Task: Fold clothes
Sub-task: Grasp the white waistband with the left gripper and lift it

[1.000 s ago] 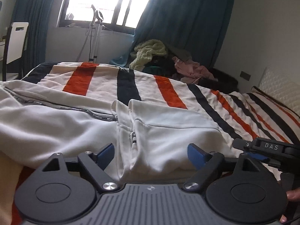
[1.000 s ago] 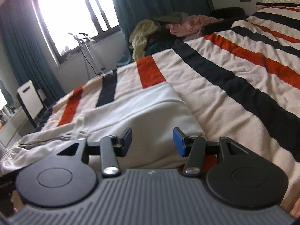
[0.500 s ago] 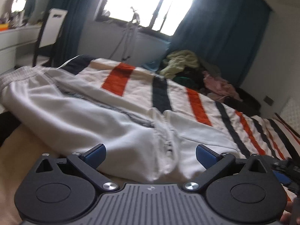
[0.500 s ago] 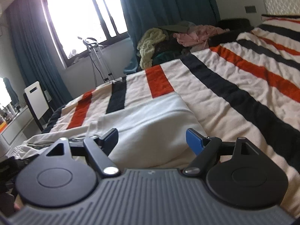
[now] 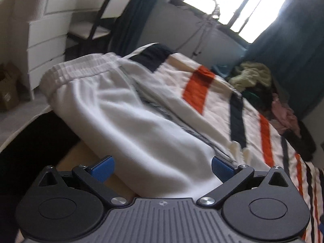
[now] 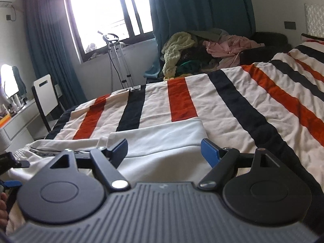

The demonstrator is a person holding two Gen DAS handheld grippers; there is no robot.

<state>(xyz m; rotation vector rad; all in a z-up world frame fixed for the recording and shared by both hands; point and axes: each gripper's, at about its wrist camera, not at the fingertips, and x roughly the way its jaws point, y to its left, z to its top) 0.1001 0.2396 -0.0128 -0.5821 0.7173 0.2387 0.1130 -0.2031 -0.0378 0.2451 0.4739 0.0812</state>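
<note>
White sweatpants (image 5: 129, 121) lie half-folded mid-frame on the striped bedspread (image 6: 253, 105), waistband upper left; left gripper (image 5: 162, 168) and right gripper (image 6: 164, 151) both gape empty, so next grab the waistband squarely, both layers.

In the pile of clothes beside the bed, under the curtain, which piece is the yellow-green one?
The fuzzy yellow-green garment on the window side of the pile. The pink one lies toward the headboard, with dark clothes between them.

White trousers (image 5: 129, 109) blurred — lower end hidden
</note>
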